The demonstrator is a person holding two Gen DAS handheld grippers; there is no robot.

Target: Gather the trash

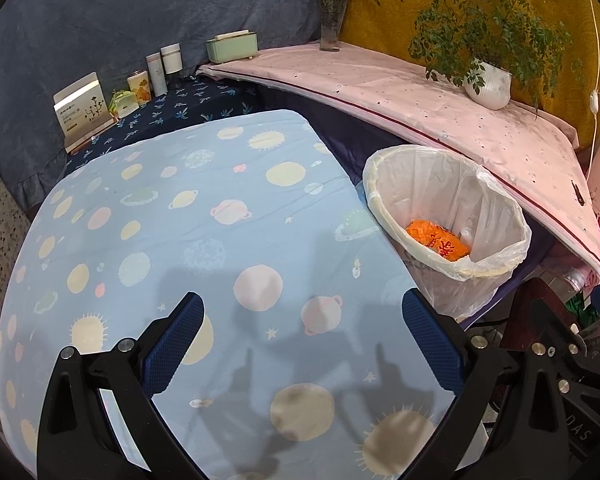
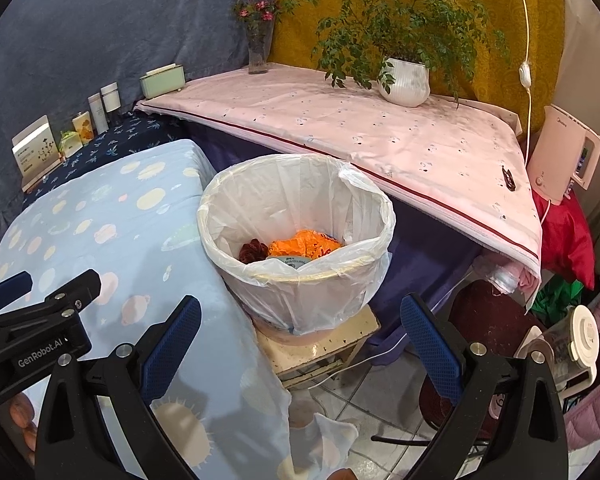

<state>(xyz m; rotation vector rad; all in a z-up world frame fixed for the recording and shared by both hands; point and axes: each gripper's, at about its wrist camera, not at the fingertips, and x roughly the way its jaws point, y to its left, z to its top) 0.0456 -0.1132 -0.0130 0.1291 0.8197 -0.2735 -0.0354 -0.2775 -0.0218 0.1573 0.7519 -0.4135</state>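
While both blue-padded grippers, left (image 1: 302,344) and right (image 2: 300,346), gape empty, the white-lined round bin (image 2: 374,204) perches on a small stool (image 2: 340,340); a nudge might topple it.

Left gripper (image 1: 302,312) hangs over blue planet-print tablecloth (image 1: 172,216), blue fingers (image 1: 172,344) spread wide, nothing between them. Lined trash bin (image 1: 446,216) just beside cloth's right edge — orange wrapper (image 1: 438,240) lies at bottom. Behind bin, pink-covered shelf (image 1: 400,96) carries potted plant (image 1: 488,84) and flower vase (image 1: 332,24). Boxes and jars (image 1: 156,68) line far-left ledge. Right gripper (image 1: 560,336) at right edge — fingers not clear.
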